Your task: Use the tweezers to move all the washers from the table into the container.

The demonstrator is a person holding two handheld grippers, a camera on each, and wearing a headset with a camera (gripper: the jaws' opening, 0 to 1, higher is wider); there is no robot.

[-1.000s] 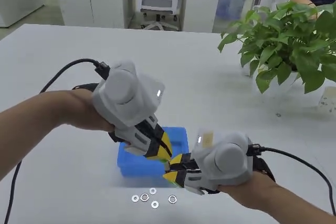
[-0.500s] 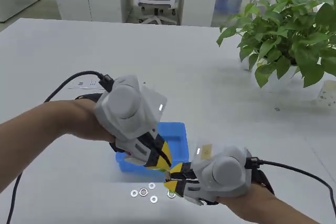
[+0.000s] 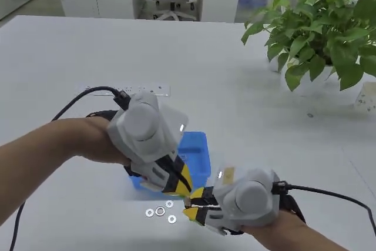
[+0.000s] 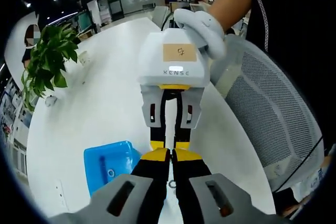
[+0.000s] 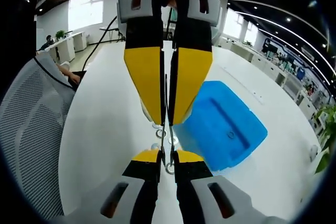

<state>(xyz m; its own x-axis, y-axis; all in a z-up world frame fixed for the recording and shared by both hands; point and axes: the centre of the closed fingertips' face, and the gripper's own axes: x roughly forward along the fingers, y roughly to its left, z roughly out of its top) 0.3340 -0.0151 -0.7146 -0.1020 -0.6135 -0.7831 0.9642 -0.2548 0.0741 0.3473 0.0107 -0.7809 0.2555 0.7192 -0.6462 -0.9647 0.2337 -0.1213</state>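
White tabletop (image 3: 70,57) in an open office, leafy potted plant (image 3: 317,33) at one side. Left claw (image 4: 171,153) clamped on thin metal tweezers (image 5: 167,98); right claw (image 5: 168,157) flanking their tips, grip unclear. Small metal washers (image 3: 160,211) just beside; blue plastic container (image 3: 198,151) beyond.

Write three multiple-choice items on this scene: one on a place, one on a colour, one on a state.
1. Where do the loose washers lie?
A) on the table, next to the container
B) under the plant
C) on the chair

2. What colour is the container?
A) red
B) blue
C) white

3. How do the right gripper jaws stand?
A) wide open
B) clamping the container
C) shut on thin tweezers

Key: 1 A, they rest on the white tabletop by the container's near wall. 2 B, its walls are blue. 3 C, a thin metal strip runs between the closed jaws.
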